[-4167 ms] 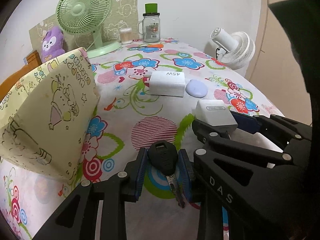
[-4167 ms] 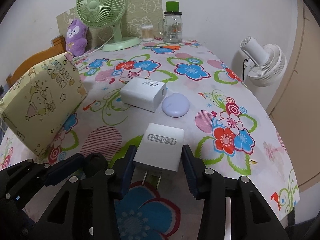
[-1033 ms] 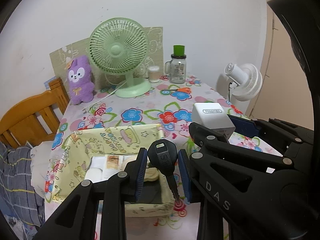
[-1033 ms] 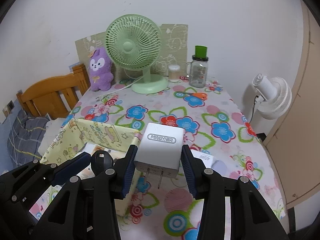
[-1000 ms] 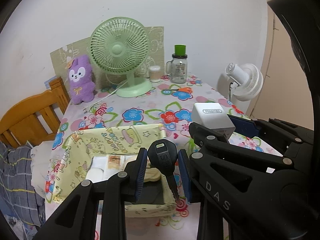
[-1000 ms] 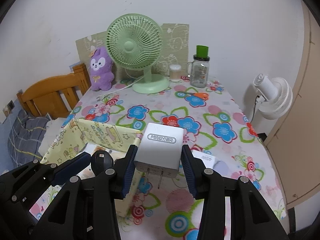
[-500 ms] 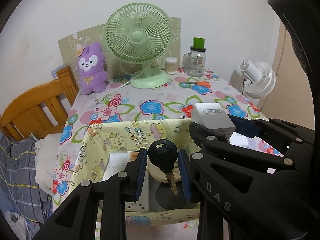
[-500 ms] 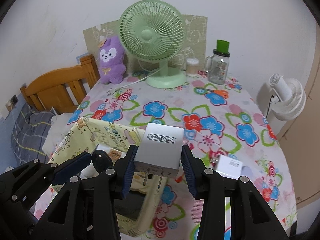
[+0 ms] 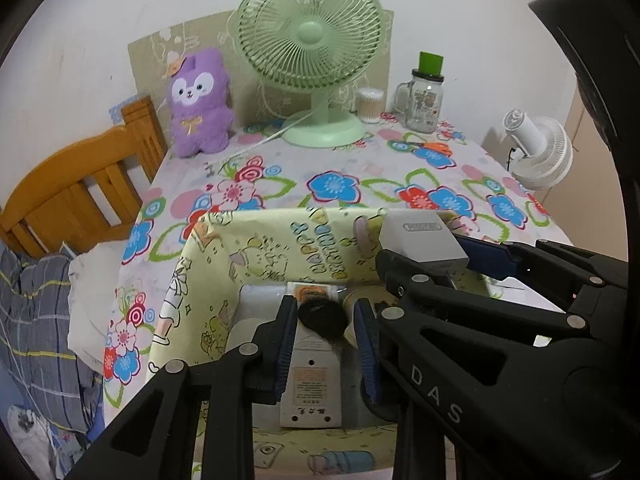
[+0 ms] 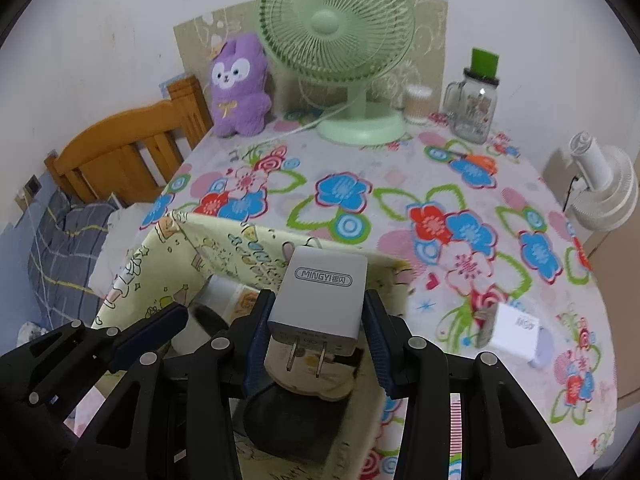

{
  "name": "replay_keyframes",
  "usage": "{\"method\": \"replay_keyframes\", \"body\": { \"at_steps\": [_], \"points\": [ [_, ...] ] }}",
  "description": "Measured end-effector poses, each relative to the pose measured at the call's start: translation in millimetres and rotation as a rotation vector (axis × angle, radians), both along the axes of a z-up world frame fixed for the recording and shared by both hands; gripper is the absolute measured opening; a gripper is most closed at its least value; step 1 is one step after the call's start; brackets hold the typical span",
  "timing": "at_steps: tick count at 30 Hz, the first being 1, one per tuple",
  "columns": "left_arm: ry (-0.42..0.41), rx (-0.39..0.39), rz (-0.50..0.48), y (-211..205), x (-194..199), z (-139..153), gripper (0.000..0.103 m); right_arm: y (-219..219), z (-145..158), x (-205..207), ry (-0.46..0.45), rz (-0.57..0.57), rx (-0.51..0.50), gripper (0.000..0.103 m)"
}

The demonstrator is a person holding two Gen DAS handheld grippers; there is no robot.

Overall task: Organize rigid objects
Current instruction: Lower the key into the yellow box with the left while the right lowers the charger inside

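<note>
**A:** What is each tool doing?

**B:** The left tool [image 9: 325, 334] has its jaws spread apart over the yellow fabric bin [image 9: 256, 248]. The black car key [image 9: 322, 319] sits in the gap between the blue pads [image 9: 285, 336]; neither pad appears to press on it, so it looks let go. It lies inside the bin, on top of a white device [image 9: 310, 384] with a printed label on its back.

**A:** And the right one?

**B:** The right tool [image 10: 316, 338] is clenched on a white charger [image 10: 322, 296], gripping its two sides, with the brand face upward and the two metal prongs pointing back toward the camera. It hangs above the near right corner of the bin, over a cream lump and a dark round item inside.

**A:** What lies beyond the tools?

**B:** The flowered worktop [image 10: 360, 200], with a green fan [image 10: 340, 32], a purple plush [image 10: 238, 84] and a glass jar [image 10: 474, 104] along its far edge. To the right of the right tool, a second white charger [image 10: 516, 334] rests on the worktop.

**A:** What differs from half a second ago?

**B:** Then the left tool was squeezing the key upright, blade hanging down. Now its jaws are wider and the key has dropped lower, into the bin. Both tools have moved further over the bin. The right tool's grip on the charger is unchanged.
</note>
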State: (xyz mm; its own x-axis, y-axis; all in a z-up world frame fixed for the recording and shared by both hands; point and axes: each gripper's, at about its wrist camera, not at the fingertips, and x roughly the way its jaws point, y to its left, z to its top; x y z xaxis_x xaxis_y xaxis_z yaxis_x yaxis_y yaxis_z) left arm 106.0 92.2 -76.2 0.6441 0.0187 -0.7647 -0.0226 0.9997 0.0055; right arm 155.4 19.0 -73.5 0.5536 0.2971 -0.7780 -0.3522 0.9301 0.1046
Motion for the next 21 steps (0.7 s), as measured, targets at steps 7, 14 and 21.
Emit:
{"method": "replay_keyframes", "body": {
  "at_steps": [7,14,21],
  "points": [
    [0.024,-0.012,0.007,9.9,7.3,-10.5,0.029,10.9,-12.2,6.6,0.028,0.0,-0.016,0.047],
    [0.037,-0.013,0.02,15.0,9.0,-14.3,0.037,17.2,-16.4,9.1,0.042,0.017,-0.024,0.047],
    [0.032,-0.006,0.016,13.9,5.4,-11.3,0.057,17.7,-12.3,3.0,0.027,0.039,-0.03,0.063]
  ]
}}
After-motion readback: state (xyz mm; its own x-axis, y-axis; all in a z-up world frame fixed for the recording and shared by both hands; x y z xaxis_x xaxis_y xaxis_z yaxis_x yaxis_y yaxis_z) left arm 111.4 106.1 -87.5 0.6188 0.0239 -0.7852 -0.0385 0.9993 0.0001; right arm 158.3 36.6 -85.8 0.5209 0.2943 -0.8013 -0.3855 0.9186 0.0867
